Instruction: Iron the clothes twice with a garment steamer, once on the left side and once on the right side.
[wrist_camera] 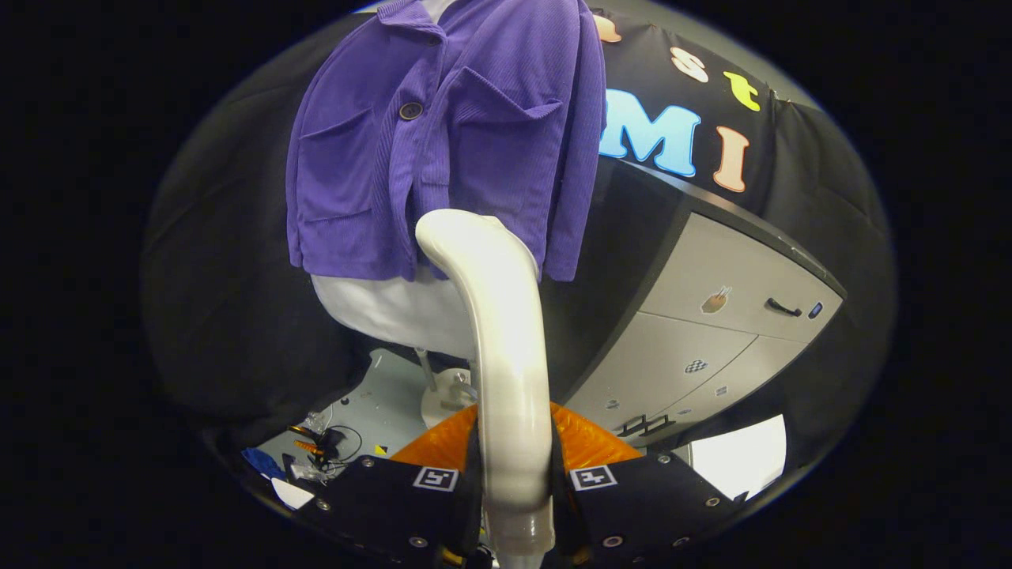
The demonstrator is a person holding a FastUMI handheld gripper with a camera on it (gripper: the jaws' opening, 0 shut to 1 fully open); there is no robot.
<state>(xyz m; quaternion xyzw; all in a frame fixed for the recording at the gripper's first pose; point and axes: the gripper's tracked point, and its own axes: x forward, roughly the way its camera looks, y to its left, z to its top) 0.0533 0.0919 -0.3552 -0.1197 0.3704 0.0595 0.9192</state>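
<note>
Steamer [506, 332] first: it's a smooth, glossy cream-white wand, rounded like a bent pipe, and its handle runs straight up between the two fingers of the tool [515, 480], which look clamped on it from both sides. My guess is it's held low on the handle so the curved head can reach forward and lean into the fabric. That head sits well ahead of the fingers, right at the bottom hem of the purple jacket [443, 142], roughly around the middle where the button placket runs, maybe a touch toward the right-hand panel. Can't tell if it's actually touching the cloth or just hovering in front. The jacket is a ribbed, corduroy-ish knit with two flap chest pockets and a dark button [410, 111], hanging closed on a white mannequin torso [379, 308] so it stays flat and vertical for steaming, which makes sense. Off to the right of the tool, beyond the fingers, there's a grey cabinet [711, 316] with flat drawer fronts and a small dark handle. Down below the mannequin there's a stand base and some cable clutter on the floor.
</note>
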